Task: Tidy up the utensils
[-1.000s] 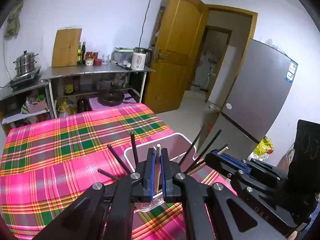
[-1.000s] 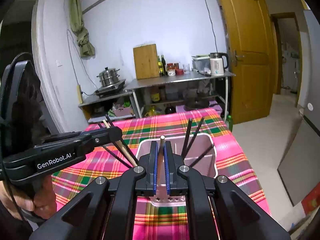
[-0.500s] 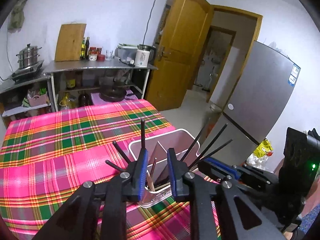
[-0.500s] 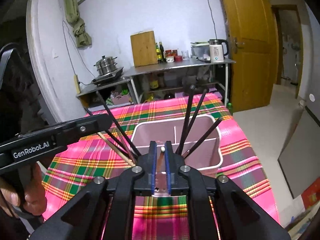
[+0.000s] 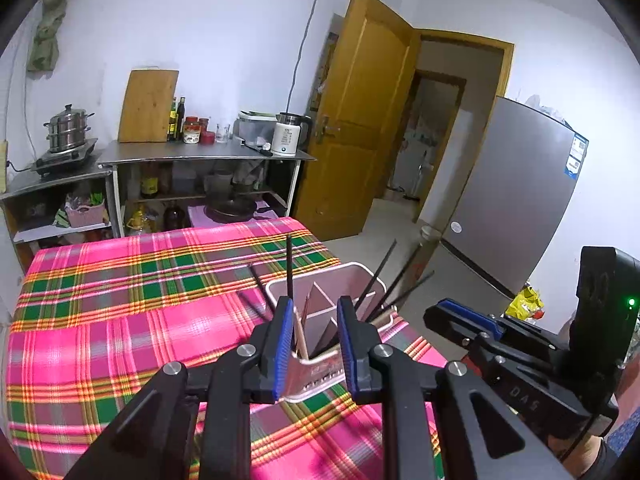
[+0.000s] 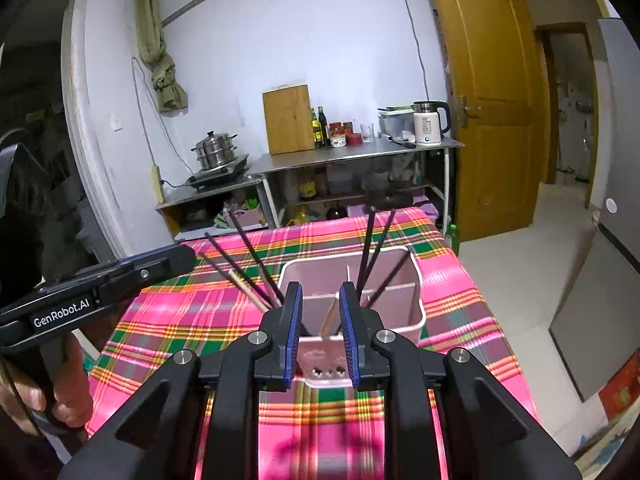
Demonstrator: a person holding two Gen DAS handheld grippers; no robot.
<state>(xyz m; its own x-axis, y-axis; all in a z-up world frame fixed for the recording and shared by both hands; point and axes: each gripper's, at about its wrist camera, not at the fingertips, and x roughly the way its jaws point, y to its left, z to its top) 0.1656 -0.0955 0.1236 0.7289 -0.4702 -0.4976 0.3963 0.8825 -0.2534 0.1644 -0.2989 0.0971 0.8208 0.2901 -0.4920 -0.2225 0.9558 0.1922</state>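
Right wrist view: the right gripper [image 6: 319, 304] hangs with jaws parted and holding nothing, just above a pink divided utensil holder [image 6: 414, 312] on a plaid tablecloth [image 6: 168, 320]. Black chopsticks [image 6: 370, 248] lean inside. The left gripper [image 5: 312, 320] likewise gapes unloaded.

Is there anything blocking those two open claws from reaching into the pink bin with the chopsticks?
Nothing visible does. The left hand-held gripper and right hand-held gripper both hang open just above the pink bin; only the chopsticks themselves lean inside it.
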